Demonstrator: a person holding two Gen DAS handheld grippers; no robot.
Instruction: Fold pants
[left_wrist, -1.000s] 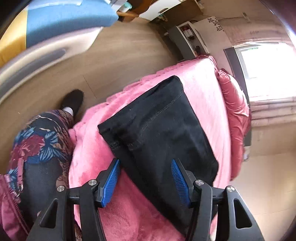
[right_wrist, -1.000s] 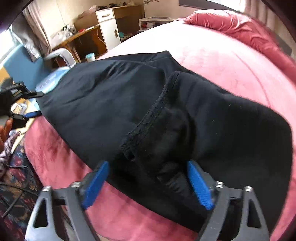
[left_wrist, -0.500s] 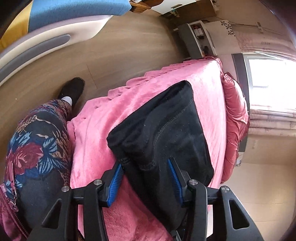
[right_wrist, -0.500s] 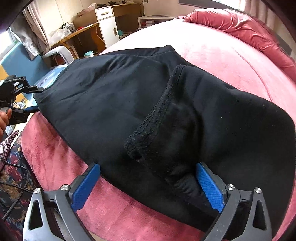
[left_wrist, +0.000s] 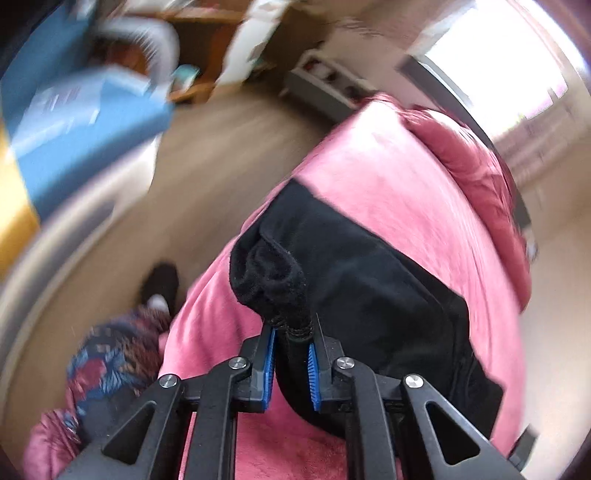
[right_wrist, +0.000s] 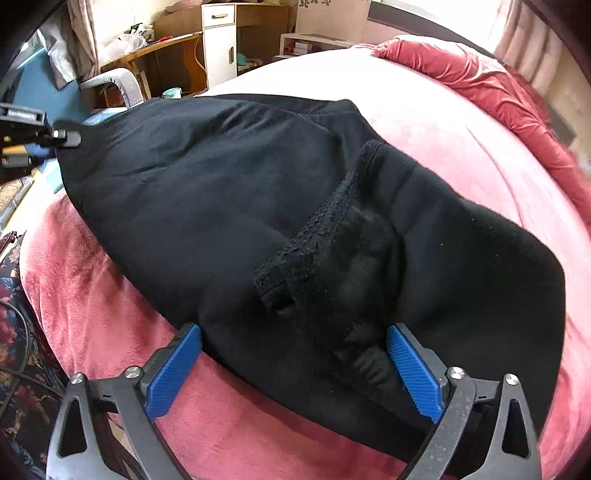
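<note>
Two tools, two states: my left tool (left_wrist: 290, 354) has just closed on a bunched corner of the black pants (right_wrist: 295, 221), where half a second ago its fingers were apart around flat cloth; my right tool (right_wrist: 291, 365) remains apart, straddling the near hem. One end is therefore secured for the next fold, I judge. On the pink bed (right_wrist: 461, 122), the pants' long axis runs from my right tool leftward and away toward my left tool.
</note>
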